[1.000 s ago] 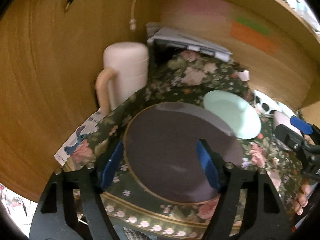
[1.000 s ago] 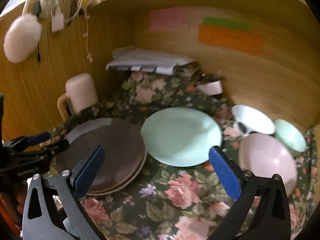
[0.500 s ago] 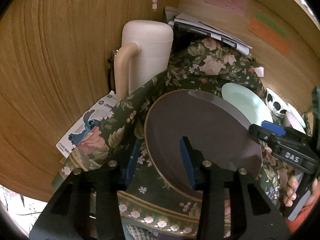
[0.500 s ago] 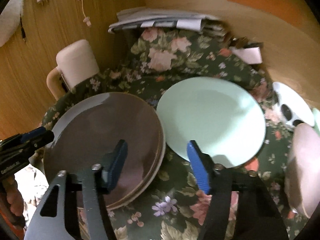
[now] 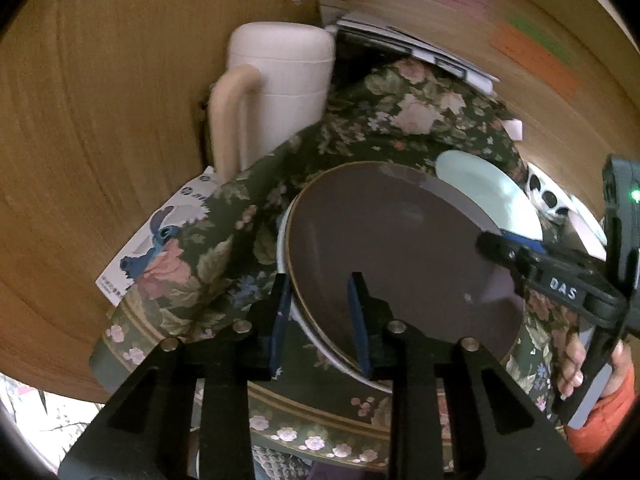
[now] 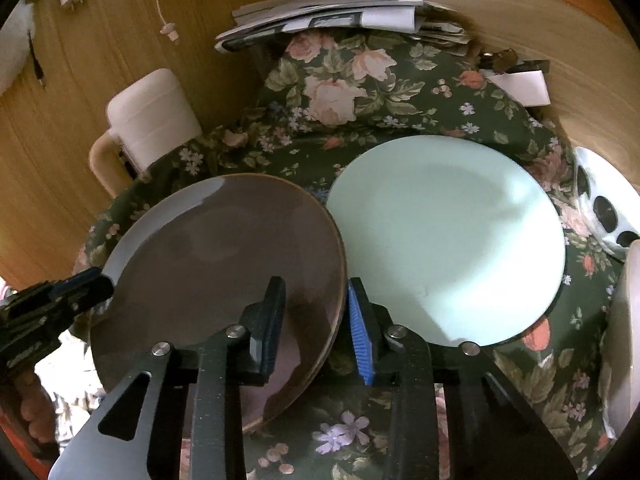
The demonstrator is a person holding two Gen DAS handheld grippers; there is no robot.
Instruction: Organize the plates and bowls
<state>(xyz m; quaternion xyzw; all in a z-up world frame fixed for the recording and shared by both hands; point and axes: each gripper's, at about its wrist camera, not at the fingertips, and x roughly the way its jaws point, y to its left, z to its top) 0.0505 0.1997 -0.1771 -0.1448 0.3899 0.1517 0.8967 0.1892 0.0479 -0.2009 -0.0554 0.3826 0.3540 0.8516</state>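
A brown plate stack (image 5: 400,248) lies on the floral cloth; it also shows in the right wrist view (image 6: 224,256). My left gripper (image 5: 320,320) is shut on the stack's left rim. My right gripper (image 6: 316,320) is shut on the stack's right rim; it also shows in the left wrist view (image 5: 516,248). A mint green plate (image 6: 448,240) lies flat beside the stack on the right, touching it. A white bowl with black spots (image 6: 604,208) and a pale pink bowl (image 6: 624,336) sit at the far right.
A cream jug with a handle (image 6: 148,128) stands at the back left by the wooden wall (image 5: 100,120). Stacked papers (image 6: 340,16) lie at the back. A cartoon card (image 5: 156,236) lies under the cloth's (image 6: 360,92) left edge.
Both grippers have moved in and closed on opposite rims of the brown plate stack. The stack's right edge now sits slightly raised.
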